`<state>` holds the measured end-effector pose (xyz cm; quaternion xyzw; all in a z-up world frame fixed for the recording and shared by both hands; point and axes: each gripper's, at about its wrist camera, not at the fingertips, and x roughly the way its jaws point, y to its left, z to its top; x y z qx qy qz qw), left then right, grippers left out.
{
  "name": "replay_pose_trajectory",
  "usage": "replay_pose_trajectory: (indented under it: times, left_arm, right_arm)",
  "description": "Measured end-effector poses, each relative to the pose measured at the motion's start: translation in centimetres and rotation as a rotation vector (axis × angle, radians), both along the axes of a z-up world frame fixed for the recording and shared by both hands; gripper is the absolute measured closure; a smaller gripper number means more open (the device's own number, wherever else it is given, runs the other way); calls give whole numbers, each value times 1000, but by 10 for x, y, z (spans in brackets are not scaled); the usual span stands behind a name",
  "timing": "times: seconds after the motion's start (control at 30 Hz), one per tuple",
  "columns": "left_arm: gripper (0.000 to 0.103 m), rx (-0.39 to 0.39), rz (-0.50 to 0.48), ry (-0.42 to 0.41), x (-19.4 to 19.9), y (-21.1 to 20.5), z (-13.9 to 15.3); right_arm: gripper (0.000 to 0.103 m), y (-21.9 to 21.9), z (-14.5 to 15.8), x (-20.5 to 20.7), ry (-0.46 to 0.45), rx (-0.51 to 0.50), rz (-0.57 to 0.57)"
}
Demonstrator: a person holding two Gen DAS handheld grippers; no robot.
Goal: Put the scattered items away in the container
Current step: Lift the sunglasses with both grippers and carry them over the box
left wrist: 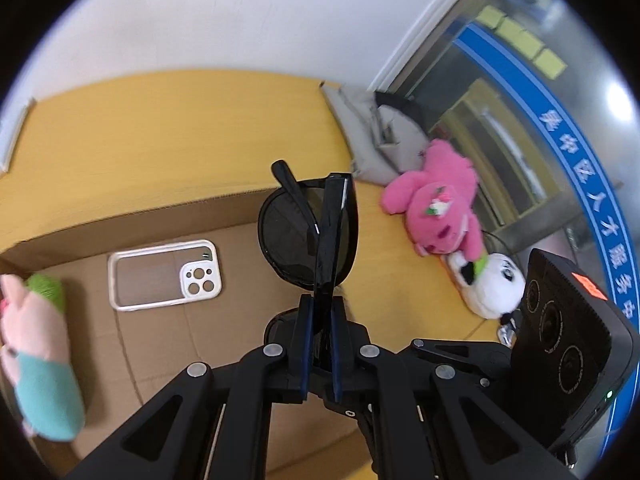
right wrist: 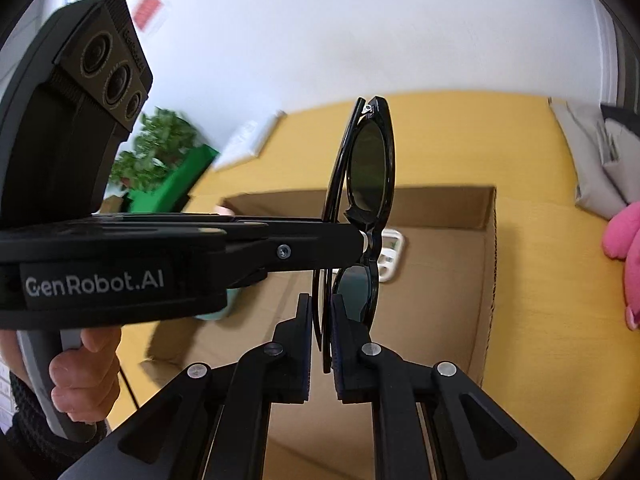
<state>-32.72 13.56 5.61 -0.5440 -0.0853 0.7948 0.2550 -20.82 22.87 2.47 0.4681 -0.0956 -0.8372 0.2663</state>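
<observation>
Only the left wrist view shows the panda toy (left wrist: 494,284) beside the pink plush (left wrist: 440,204).

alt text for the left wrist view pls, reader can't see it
The left gripper is shut on folded black plastic sunglasses, held above an open brown cardboard box on a yellow table. In the box lie a white clear-backed phone case and a pink-and-teal plush toy; a pink plush bear lies outside it.

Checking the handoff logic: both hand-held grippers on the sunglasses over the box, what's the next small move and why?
Probably lower the sunglasses a little into the cardboard box, then release. Both the left hand-held gripper and the right hand-held gripper are clamped on the folded frame, which hangs above the box floor near the phone case; letting go from here would drop them.
</observation>
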Motion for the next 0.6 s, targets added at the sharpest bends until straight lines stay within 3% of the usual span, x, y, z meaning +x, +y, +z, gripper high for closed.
replay_pose_trajectory:
  times: [0.27,0.4,0.6]
  left_arm:
    - [96,14,22,-176,-54,9,-92]
    - [96,32,29,-216,-65,11,-114]
    - [96,54,41,-233,-75,10,-125]
  right_arm:
    - [94,14,-84,-67,-182,12,-32]
    - [94,15,-101,-91,-214,49,-39]
    - [94,6,-108,-108,-225,132,-47]
